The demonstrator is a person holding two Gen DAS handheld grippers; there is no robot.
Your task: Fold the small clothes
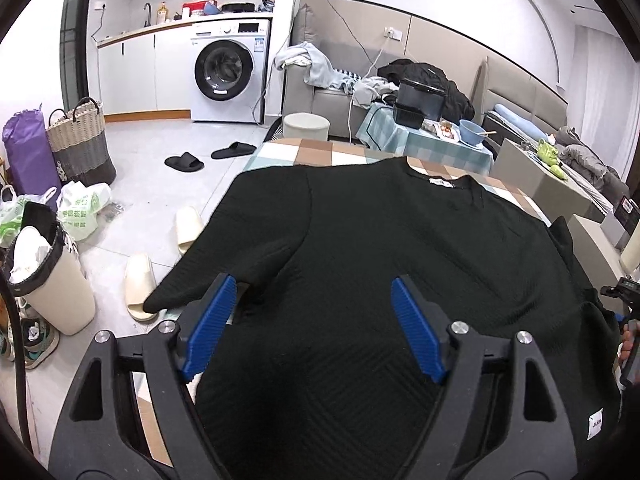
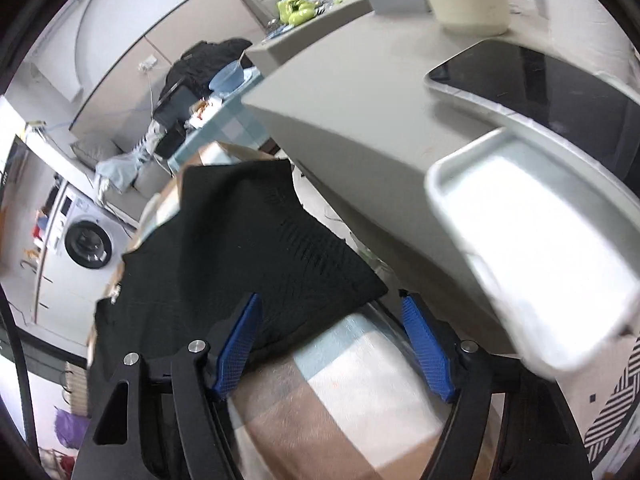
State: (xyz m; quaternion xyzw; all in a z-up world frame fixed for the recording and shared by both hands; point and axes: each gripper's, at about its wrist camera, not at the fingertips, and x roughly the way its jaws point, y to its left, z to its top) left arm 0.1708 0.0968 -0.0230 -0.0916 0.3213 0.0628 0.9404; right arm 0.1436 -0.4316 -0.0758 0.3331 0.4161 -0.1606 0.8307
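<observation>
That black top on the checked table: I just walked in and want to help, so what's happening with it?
A person with a handheld gripper in each hand is starting to fold the black top, which lies spread flat on the checked tablecloth. The left gripper hangs open over the body near the sleeve. The right gripper is open at the other sleeve's end. Neither grips the cloth yet, and no fold is made.

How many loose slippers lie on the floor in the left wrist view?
4: two black slippers before the washing machine, two cream slippers beside the black top's sleeve. More may be hidden.
</observation>
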